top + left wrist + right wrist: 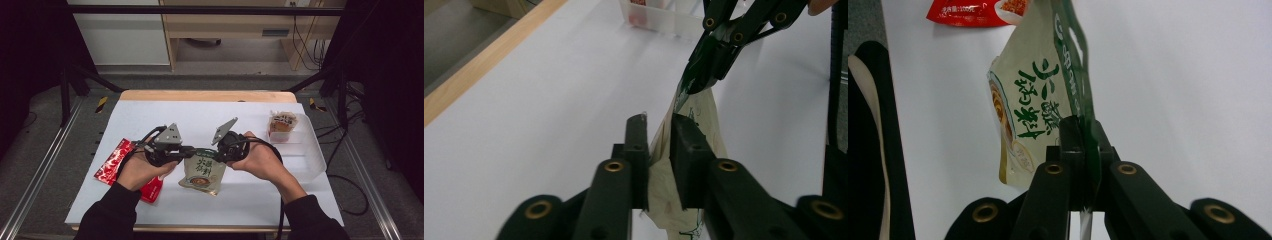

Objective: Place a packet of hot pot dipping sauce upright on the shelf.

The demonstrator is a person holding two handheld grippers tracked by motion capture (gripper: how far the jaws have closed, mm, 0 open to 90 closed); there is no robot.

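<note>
A cream and green sauce packet (202, 173) hangs between my two grippers just above the white table cover. My right gripper (214, 154) is shut on the packet's green top strip (1075, 60); in the right gripper view its jaws (1083, 127) pinch that strip. My left gripper (192, 151) faces it from the left. In the left gripper view the packet's (704, 115) edge runs between the left gripper's (659, 130) jaws, which stand slightly apart around it. The right gripper (694, 87) shows farther off there, clamped on the green edge.
A red packet (112, 165) lies flat under my left forearm, also seen as the red packet (973, 12) in the right gripper view. A clear plastic tray (312, 150) at the right holds another food packet (282, 125). The wooden table edge (205, 95) lies at the far side.
</note>
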